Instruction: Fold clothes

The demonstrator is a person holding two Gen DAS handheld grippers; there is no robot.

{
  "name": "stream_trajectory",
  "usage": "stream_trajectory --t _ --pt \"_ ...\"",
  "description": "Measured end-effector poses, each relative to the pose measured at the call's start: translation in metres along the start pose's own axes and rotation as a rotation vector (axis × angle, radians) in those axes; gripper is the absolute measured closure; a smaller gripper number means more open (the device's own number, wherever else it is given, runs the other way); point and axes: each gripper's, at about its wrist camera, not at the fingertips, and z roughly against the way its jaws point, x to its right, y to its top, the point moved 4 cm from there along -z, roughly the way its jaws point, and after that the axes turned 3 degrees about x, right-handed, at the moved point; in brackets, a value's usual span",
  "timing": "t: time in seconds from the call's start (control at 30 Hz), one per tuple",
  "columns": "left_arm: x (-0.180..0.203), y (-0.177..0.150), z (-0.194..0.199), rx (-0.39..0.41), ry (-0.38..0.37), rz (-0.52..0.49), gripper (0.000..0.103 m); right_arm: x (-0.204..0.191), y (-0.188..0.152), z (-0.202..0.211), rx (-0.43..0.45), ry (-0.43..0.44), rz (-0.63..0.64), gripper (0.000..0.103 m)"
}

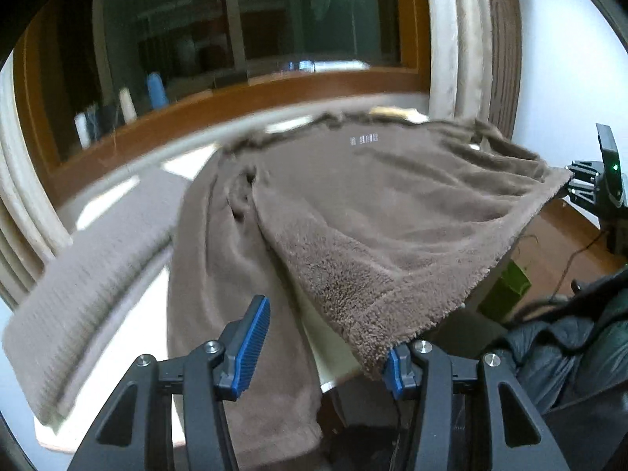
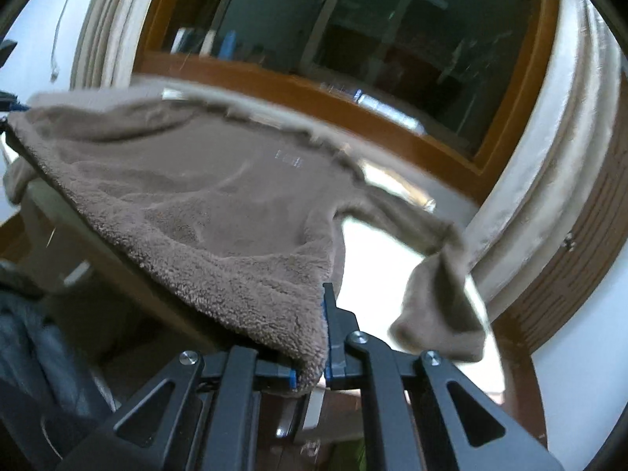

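1. Brown fleece garment (image 1: 373,212), one, probably a long-sleeved top: body spread over the white bench (image 1: 129,322), hem edge lifted off its near side and stretched between the two claws.
2. Left claw (image 1: 322,349): fingers stand well apart; hem corner drapes against the right-hand blue pad (image 1: 396,369) only. No pinch shows; whether the cloth is merely hooked there is hard to tell through the blur.
3. Right claw (image 2: 310,376): closed on the opposite hem corner, fleece bunched between its pads.
4. Key relation: garment lies ahead of both claws, long axis running away toward the window (image 1: 235,39); the held hem runs crosswise between them. Right claw has the surer hold.
5. Sleeves, two: one lies along the body on the bench (image 1: 219,243); the other hangs off the far side (image 2: 439,274).
6. Folded grey ribbed knit (image 1: 90,259), one, on the bench beside the garment.
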Motion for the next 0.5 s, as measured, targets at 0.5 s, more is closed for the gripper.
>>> stream_trajectory --t 0.5 --pt "0.028 -0.055 -0.039 -0.153 0.006 -0.208 0.049 -0.012 -0.051 -0.031 -0.14 0.099 0.0 0.057"
